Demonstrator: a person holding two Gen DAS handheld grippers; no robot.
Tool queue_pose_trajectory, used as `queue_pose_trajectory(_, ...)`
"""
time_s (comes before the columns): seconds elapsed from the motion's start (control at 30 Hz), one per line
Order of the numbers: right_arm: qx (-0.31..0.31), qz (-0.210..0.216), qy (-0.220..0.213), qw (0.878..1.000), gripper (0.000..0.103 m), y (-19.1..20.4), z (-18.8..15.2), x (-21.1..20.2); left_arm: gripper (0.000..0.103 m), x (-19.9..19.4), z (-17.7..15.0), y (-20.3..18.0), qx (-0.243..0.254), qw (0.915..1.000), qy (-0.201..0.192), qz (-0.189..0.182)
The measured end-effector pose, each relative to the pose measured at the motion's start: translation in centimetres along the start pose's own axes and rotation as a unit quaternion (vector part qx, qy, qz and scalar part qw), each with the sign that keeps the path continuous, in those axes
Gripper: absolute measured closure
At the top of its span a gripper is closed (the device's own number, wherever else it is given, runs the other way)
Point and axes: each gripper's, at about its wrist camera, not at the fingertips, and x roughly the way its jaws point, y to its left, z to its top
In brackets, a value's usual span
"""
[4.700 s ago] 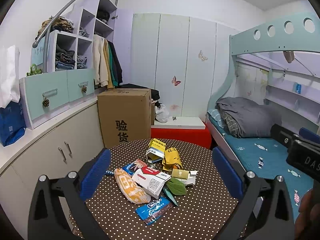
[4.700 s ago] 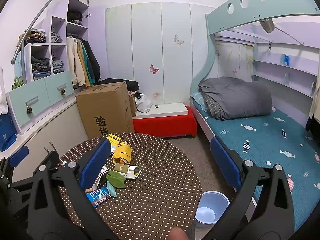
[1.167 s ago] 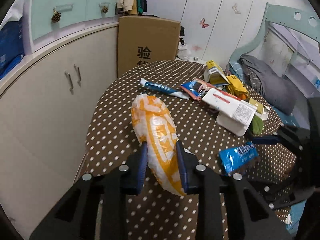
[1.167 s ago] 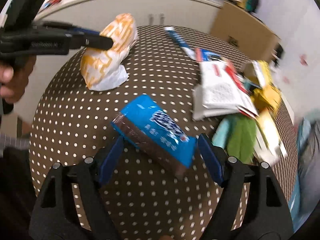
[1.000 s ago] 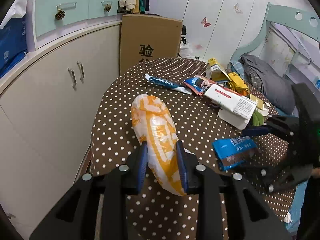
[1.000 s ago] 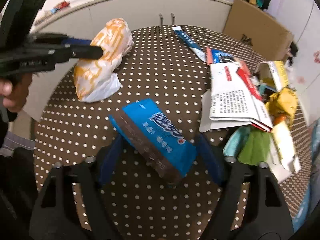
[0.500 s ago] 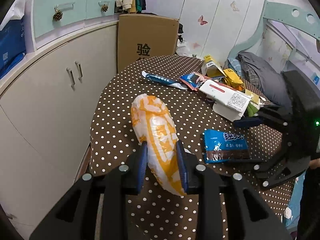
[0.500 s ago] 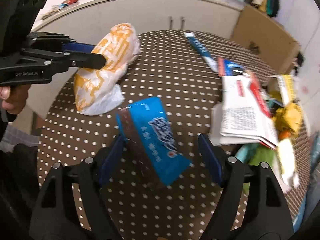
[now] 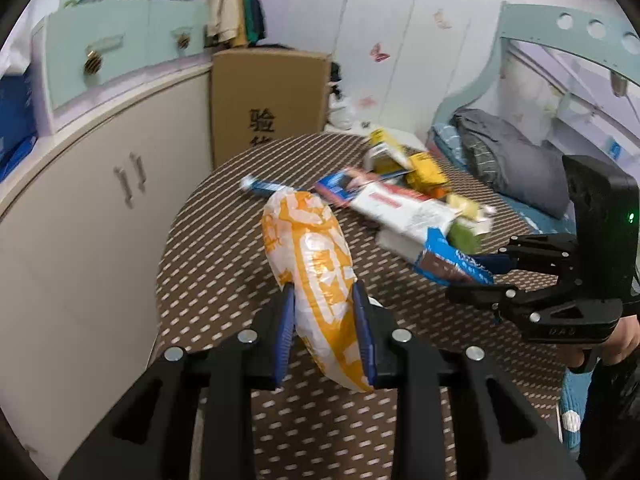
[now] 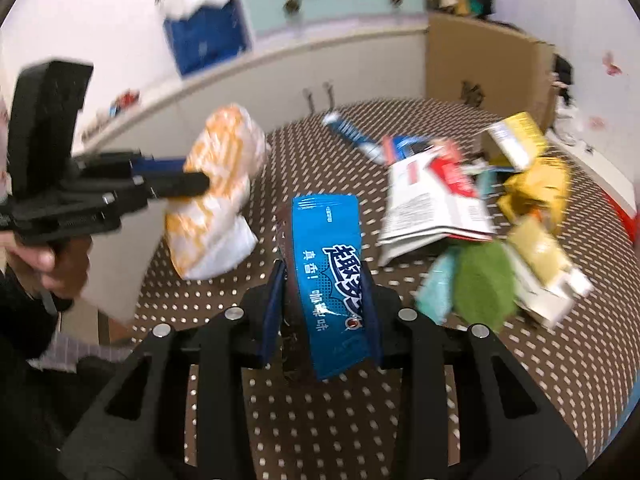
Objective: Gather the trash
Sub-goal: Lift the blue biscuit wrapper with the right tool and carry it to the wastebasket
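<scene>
My left gripper is shut on an orange-and-white snack bag and holds it above the brown dotted round table. The bag also shows in the right wrist view with the left gripper on it. My right gripper is shut on a blue cookie wrapper, lifted off the table. In the left wrist view that wrapper hangs from the right gripper. A pile of trash stays on the table: a white-and-red paper pack, a yellow wrapper, a green wrapper and a blue tube.
A cardboard box stands behind the table. Beige cupboards run along the left wall. A bunk bed with a grey duvet is at the right. The table's near part is bare cloth.
My right gripper has shut on the blue cookie wrapper and lifted it off the table. Both grippers have risen with their loads; the views are blurred by motion.
</scene>
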Motion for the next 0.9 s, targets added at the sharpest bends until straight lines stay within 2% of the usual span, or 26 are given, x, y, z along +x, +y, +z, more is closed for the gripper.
queue_pose_trajectory(0.1,0.027,-0.020,-0.040,0.999,0.068,-1.4,-0.4,-3.5,0.075,-0.1,1.3,-2.5,0.018,0.9996,-0.012,-0.020)
queue_pose_trajectory(0.23,0.072,-0.060,-0.096,0.991,0.068,-4.5,-1.4,-9.0,0.075,0.5,3.3,-7.9,0.055,0.9966,-0.030,-0.054)
queue_pose_trajectory(0.4,0.154,-0.128,-0.147,0.969,0.068,-10.5,-4.5,-15.7,0.075,2.2,5.0,-15.2,0.099,0.9896,-0.033,-0.099)
queue_pose_trajectory(0.53,0.240,-0.178,-0.158,0.941,0.068,-16.3,-9.6,-19.4,0.075,4.0,5.6,-21.3,0.135,0.9814,-0.027,-0.134)
queue_pose_trajectory(0.63,0.313,-0.193,-0.154,0.917,0.068,-21.0,-14.4,-20.3,0.075,5.7,5.7,-25.2,0.150,0.9763,-0.012,-0.156)
queue_pose_trajectory(0.87,0.452,-0.211,-0.089,0.862,0.068,-30.2,-25.9,-15.5,0.075,10.6,5.5,-31.9,0.178,0.9665,0.034,-0.182)
queue_pose_trajectory(0.9,0.476,-0.211,-0.074,0.850,0.068,-31.8,-28.1,-14.0,0.075,11.2,5.4,-32.8,0.182,0.9652,0.039,-0.183)
